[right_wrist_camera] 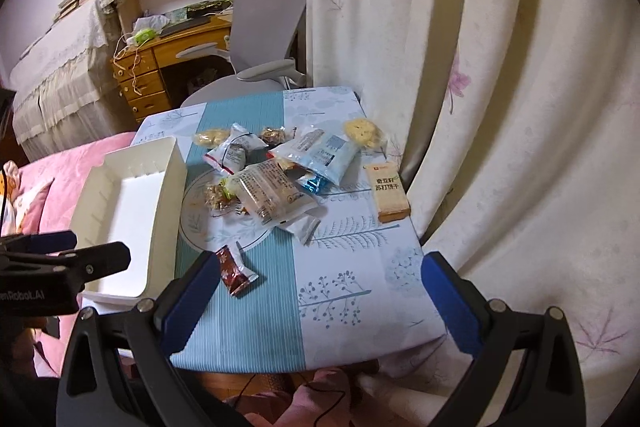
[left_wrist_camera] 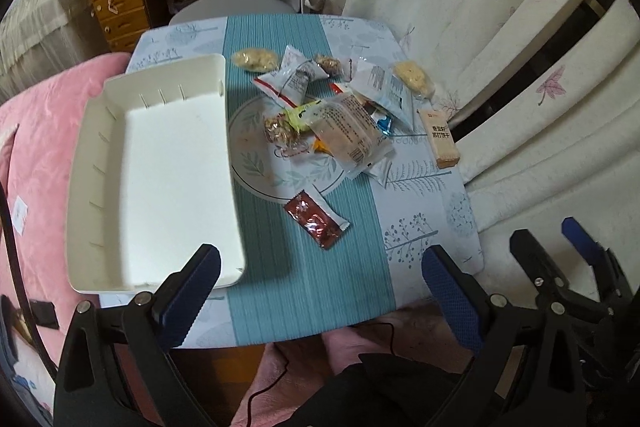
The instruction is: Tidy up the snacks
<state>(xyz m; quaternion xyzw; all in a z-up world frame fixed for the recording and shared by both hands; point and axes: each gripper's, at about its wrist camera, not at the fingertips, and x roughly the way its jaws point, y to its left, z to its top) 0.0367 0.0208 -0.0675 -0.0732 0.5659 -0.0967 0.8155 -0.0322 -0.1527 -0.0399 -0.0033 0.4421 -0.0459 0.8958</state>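
- The table (left_wrist_camera: 352, 275) holds everything; a big white tray (left_wrist_camera: 160, 163) sits on its left side with nothing in it
- The pile of snacks (left_wrist_camera: 340, 123) lies in the middle, right of the tray; none are in the tray yet
- A tan cracker box (right_wrist_camera: 387, 193) lies alone near the right edge
- A small red packet (right_wrist_camera: 234, 269) lies closest; its long way slants toward the near right
- The right gripper (right_wrist_camera: 320, 303) hangs open and empty; its left finger is just beside the red packet, so it is nearer
- The left gripper (left_wrist_camera: 324, 299) hangs open and empty too, near the tray's front edge
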